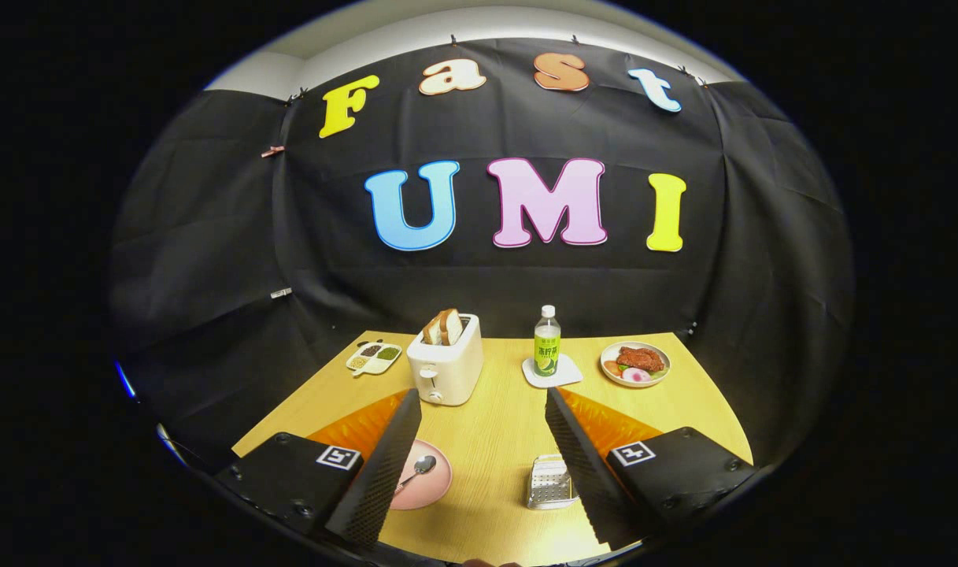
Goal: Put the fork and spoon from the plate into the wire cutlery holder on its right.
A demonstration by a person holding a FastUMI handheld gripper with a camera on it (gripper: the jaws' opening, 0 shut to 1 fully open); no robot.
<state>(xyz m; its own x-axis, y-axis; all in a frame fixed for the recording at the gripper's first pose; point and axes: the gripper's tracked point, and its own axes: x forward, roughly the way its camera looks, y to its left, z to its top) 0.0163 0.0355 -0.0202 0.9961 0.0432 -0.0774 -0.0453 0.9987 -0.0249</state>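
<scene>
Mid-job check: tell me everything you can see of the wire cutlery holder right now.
The wire cutlery holder is a small, shiny metal basket with perforated or mesh walls. It stands upright on the wooden table, apart from the pink plate, on that plate's right. The open gripper has nothing between its fingers; one finger hides the holder's right edge. No cutlery shows inside, though its interior is hard to make out. The spoon lies on the plate.

A green-labelled bottle [547, 341] stands on a white coaster [552, 372]; its print is too small to read. Square black-and-white markers [338, 457] sit on the gripper [483, 408], whose fingers are spread wide.
</scene>
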